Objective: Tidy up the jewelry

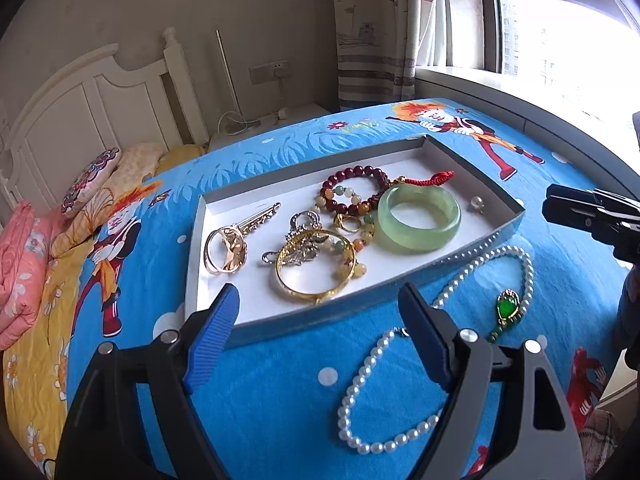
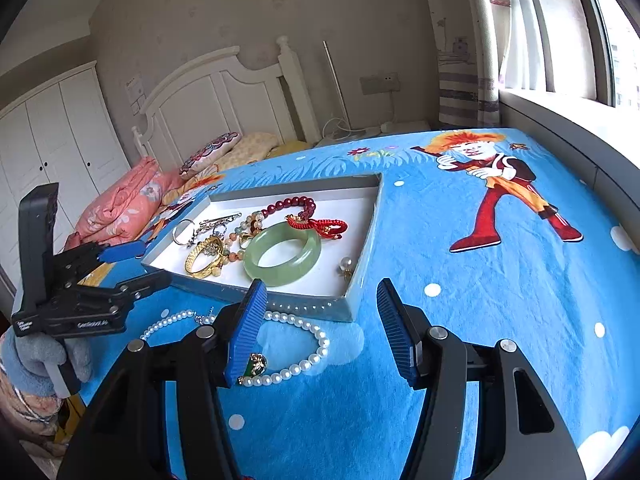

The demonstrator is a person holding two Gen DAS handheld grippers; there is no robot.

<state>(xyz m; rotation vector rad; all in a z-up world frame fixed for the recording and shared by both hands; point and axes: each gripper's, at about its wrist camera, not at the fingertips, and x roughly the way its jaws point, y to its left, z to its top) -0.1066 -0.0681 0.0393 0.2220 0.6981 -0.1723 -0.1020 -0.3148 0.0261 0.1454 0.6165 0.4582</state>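
Observation:
A shallow grey box (image 1: 516,210) (image 2: 374,220) with a white floor lies on the blue bedspread. In it are a green jade bangle (image 1: 418,216) (image 2: 282,254), a dark red bead bracelet (image 1: 354,184) (image 2: 294,204), a gold bangle (image 1: 316,266) (image 2: 200,258), rings, a hair clip and a pearl earring (image 1: 477,202) (image 2: 346,264). A pearl necklace (image 1: 400,438) (image 2: 296,368) with a green pendant (image 1: 506,308) (image 2: 256,364) lies on the spread just in front of the box. My left gripper (image 1: 320,312) (image 2: 138,264) is open and empty over the box's near edge. My right gripper (image 2: 320,308) (image 1: 546,204) is open and empty above the necklace.
The bed's white headboard (image 1: 100,96) (image 2: 208,96), pillows (image 1: 92,176) and a folded pink quilt (image 1: 16,264) (image 2: 120,204) lie at the far left. A window sill (image 1: 520,88) runs along the right. A white wardrobe (image 2: 48,148) stands at the left.

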